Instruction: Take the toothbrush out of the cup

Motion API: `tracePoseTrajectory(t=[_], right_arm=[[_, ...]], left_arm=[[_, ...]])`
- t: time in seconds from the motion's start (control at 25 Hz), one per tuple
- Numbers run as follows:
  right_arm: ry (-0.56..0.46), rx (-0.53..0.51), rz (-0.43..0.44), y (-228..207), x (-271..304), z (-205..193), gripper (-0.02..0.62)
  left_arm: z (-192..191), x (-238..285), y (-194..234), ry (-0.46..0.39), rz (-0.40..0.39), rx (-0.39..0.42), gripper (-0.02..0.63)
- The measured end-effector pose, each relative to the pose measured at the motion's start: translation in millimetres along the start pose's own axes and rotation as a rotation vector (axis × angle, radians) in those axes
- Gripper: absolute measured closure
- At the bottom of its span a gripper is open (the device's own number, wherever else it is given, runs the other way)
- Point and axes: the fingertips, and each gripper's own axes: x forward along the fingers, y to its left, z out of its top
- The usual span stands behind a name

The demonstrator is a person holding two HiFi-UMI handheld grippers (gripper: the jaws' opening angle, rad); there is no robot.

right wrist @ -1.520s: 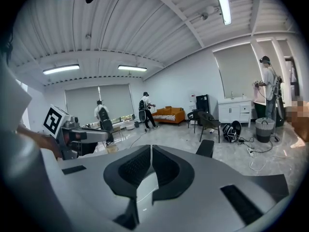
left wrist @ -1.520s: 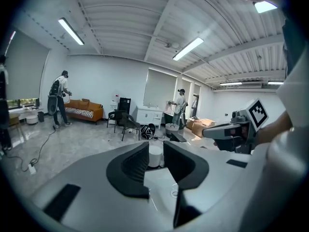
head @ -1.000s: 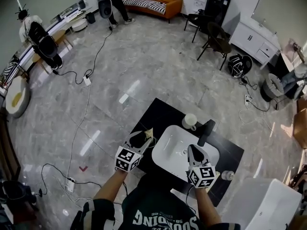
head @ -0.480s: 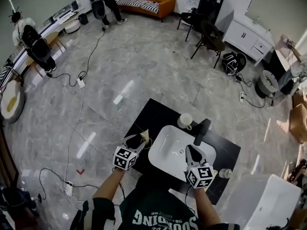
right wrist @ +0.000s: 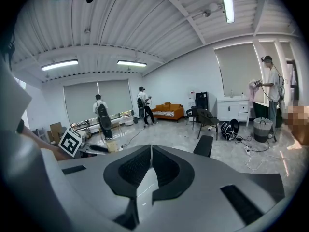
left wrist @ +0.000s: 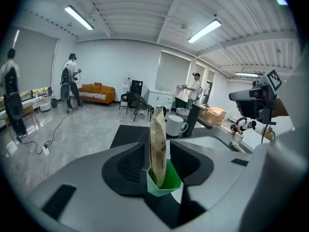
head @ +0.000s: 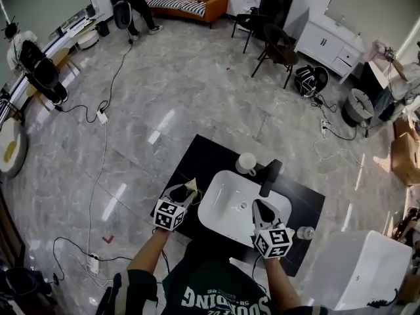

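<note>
The left tool sits low over the black worktop, its jaws apart on either side of the wrapped toothbrush. The toothbrush stands upright in a small green cup, so this looks like lining up the grasp. Next, the jaws need to pinch the wrapper above the rim and lift straight up; the light cup may ride along. The right tool hangs by the sink, jaws together and empty.

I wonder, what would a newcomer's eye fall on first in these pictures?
The white sink basin set in a black counter sits low in the middle of the head view, a white mug at its far rim. Left of it, the left hand-held gripper has its jaws apart around a tan-wrapped toothbrush upright in a small green cup.
</note>
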Motion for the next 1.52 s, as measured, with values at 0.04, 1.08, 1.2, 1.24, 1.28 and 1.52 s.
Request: tracePoseTrajectory(t=[0.04,1.08,1.2,1.24,1.28,1.52], right_arm=[[0.0,0.002,-0.002,0,-1,-1,0.554],[-0.017,0.035,0.013,3,-10,-4,0.554],[-0.019,0.038,0.017,3,-10,-6,0.554],[-0.02,0.04,0.018,3,-10,-6,0.554],[-0.021,0.041,0.019,3,-11,-6,0.554],[-0.034,0.044,0.012,-3,-17,-3,0.554]], left_arm=[[0,1,0,0.002,-0.002,-0.001,0.437],[73,-47,-18,-0.087,-0.011,-0.006,0.554],[92,-54,-23,-0.122,-0.024,-0.007,0.554],[98,-57,-26,-0.133,-0.029,-0.001,0.554],[105,-58,-28,-0.142,-0.034,0.007,0.554],[120,-51,-45,-0.152,-0.068,0.03,0.554]])
